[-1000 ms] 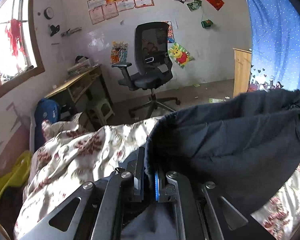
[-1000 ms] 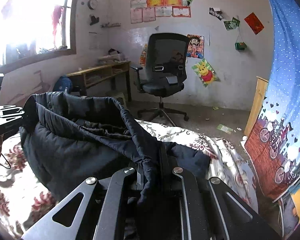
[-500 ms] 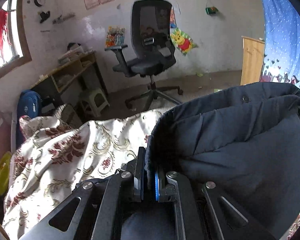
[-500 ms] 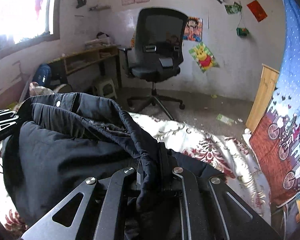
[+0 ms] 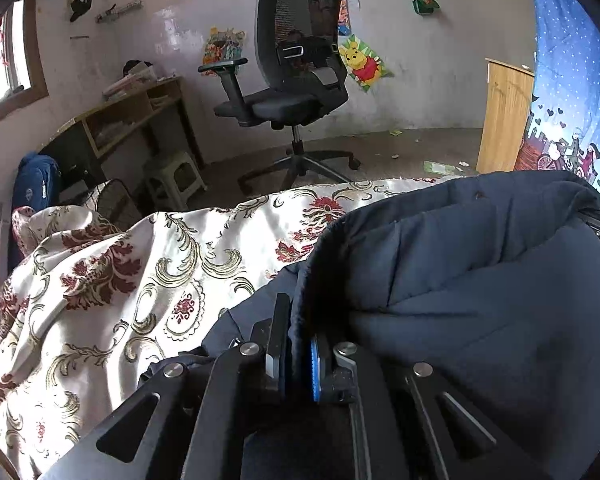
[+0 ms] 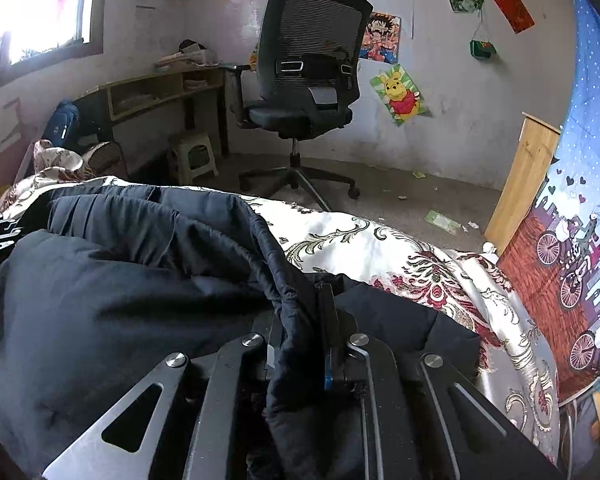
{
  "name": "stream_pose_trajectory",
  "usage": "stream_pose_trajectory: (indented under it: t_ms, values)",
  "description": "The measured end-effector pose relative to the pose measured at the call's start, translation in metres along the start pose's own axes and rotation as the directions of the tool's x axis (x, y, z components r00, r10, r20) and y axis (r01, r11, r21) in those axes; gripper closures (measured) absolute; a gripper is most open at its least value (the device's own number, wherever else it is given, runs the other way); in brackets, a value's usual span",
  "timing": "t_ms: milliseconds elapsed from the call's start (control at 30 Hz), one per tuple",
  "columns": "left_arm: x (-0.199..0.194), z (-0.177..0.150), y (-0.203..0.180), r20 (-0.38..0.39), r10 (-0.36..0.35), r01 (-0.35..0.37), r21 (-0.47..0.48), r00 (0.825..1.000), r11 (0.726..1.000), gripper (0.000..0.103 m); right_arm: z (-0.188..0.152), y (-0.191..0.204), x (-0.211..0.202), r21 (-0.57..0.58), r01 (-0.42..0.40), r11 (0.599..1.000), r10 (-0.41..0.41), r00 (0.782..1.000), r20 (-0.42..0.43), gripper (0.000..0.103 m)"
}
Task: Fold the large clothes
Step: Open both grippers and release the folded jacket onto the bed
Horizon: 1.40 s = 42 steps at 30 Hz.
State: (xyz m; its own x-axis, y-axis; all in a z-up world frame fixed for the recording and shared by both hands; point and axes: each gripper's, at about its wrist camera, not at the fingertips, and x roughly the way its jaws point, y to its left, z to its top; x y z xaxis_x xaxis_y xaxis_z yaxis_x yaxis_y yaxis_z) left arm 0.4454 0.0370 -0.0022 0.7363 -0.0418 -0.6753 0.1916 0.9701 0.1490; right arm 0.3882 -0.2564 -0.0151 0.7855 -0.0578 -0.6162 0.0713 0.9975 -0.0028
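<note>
The left gripper (image 5: pixel 297 344) pointed forward and slightly down, its two fingers (image 5: pixel 279 332) drawn almost together with only a thin fold of dark fabric pinched between the pads (the blue pad edge showed on the inner side of one finger). The right gripper (image 6: pixel 300 336) sat in much the same pose, jaws clamped close on a bunched seam. In the right wrist view, part of the left gripper showed at the far left edge.
</note>
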Motion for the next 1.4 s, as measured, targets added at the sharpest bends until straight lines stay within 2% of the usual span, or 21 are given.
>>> stream_pose_trajectory:
  t_ms: [200, 300, 333, 367, 433, 467, 500, 533, 567, 600, 733, 800, 867, 967, 1100, 1267, 1333, 1400]
  values:
    - [0.002, -0.003, 0.007, 0.02, -0.022, 0.023, -0.035, 1.0, 0.999, 0.091, 0.0, 0.0, -0.005, -0.009, 0.014, 1.0, -0.014, 1.0, -0.003, 0.085]
    - [0.003, -0.005, 0.009, 0.02, -0.026, 0.026, -0.042, 0.999, 0.999, 0.086, 0.002, -0.002, -0.009, -0.011, 0.021, 1.0, -0.021, 1.0, 0.0, 0.064]
    - [0.002, -0.005, 0.01, 0.022, -0.018, 0.019, -0.05, 1.0, 0.999, 0.079, 0.003, -0.004, -0.011, -0.01, 0.021, 1.0, -0.021, 1.0, 0.004, 0.054]
    - [0.001, -0.004, 0.01, 0.023, -0.015, 0.016, -0.053, 1.0, 0.998, 0.074, 0.004, -0.005, -0.014, -0.01, 0.025, 1.0, -0.025, 1.0, 0.015, 0.047]
    - [-0.003, -0.004, 0.014, 0.039, -0.008, 0.011, -0.074, 0.999, 0.997, 0.043, 0.006, -0.007, -0.02, -0.008, 0.016, 1.0, -0.016, 0.999, 0.029, 0.043]
    - [-0.006, -0.004, 0.015, 0.051, 0.003, 0.002, -0.085, 0.999, 0.996, 0.033, 0.006, -0.008, -0.025, -0.003, 0.014, 1.0, -0.013, 0.999, 0.04, 0.038]
    - [-0.009, -0.005, 0.017, 0.066, 0.014, -0.007, -0.102, 0.998, 0.995, 0.018, 0.006, -0.009, -0.028, 0.002, 0.018, 1.0, -0.018, 0.999, 0.049, 0.034]
    - [-0.015, -0.006, 0.021, 0.088, 0.02, -0.009, -0.124, 0.996, 0.992, 0.012, 0.006, -0.009, -0.033, 0.005, 0.023, 1.0, -0.023, 0.998, 0.066, 0.025]
    - [-0.018, -0.007, 0.023, 0.101, 0.015, -0.001, -0.136, 0.995, 0.991, 0.012, 0.005, -0.009, -0.041, 0.008, 0.021, 1.0, -0.021, 0.996, 0.092, 0.017]
    - [-0.02, -0.008, 0.025, 0.106, 0.012, 0.003, -0.143, 0.994, 0.99, 0.012, 0.005, -0.009, -0.047, 0.006, 0.016, 1.0, -0.017, 0.993, 0.113, 0.015]
    - [-0.029, -0.012, 0.031, 0.107, 0.009, 0.01, -0.171, 0.994, 0.985, 0.011, 0.002, -0.003, -0.068, -0.023, 0.026, 0.999, -0.022, 0.984, 0.176, 0.013]
    - [-0.039, -0.017, 0.034, 0.124, -0.023, 0.046, -0.182, 0.992, 0.982, 0.011, 0.0, 0.001, -0.08, -0.029, 0.028, 0.999, -0.022, 0.981, 0.192, 0.011]
    - [-0.049, -0.025, 0.036, 0.153, -0.053, 0.08, -0.177, 0.987, 0.981, 0.01, -0.006, 0.004, -0.095, -0.027, -0.002, 1.0, 0.008, 0.977, 0.215, 0.007]
    - [-0.067, -0.038, 0.035, 0.183, -0.052, 0.079, -0.146, 0.982, 0.986, 0.005, -0.018, 0.009, -0.108, -0.033, -0.021, 0.999, 0.028, 0.974, 0.225, 0.004]
    - [-0.083, -0.051, 0.032, 0.207, -0.081, 0.105, -0.107, 0.975, 0.989, 0.004, -0.036, 0.012, -0.11, -0.036, -0.05, 0.998, 0.056, 0.981, 0.188, 0.004]
    - [-0.09, -0.065, 0.018, 0.211, -0.192, 0.208, -0.057, 0.959, 0.976, 0.004, -0.055, 0.012, -0.097, -0.051, -0.08, 0.996, 0.085, 0.991, 0.108, 0.004]
    - [-0.086, -0.069, 0.007, 0.197, -0.229, 0.235, -0.006, 0.953, 0.972, 0.004, -0.06, 0.012, -0.09, -0.05, -0.091, 0.995, 0.095, 0.992, 0.08, 0.004]
    - [-0.079, -0.068, -0.005, 0.178, -0.234, 0.229, 0.046, 0.956, 0.972, 0.004, -0.062, 0.013, -0.079, -0.052, -0.095, 0.994, 0.098, 0.994, 0.049, 0.004]
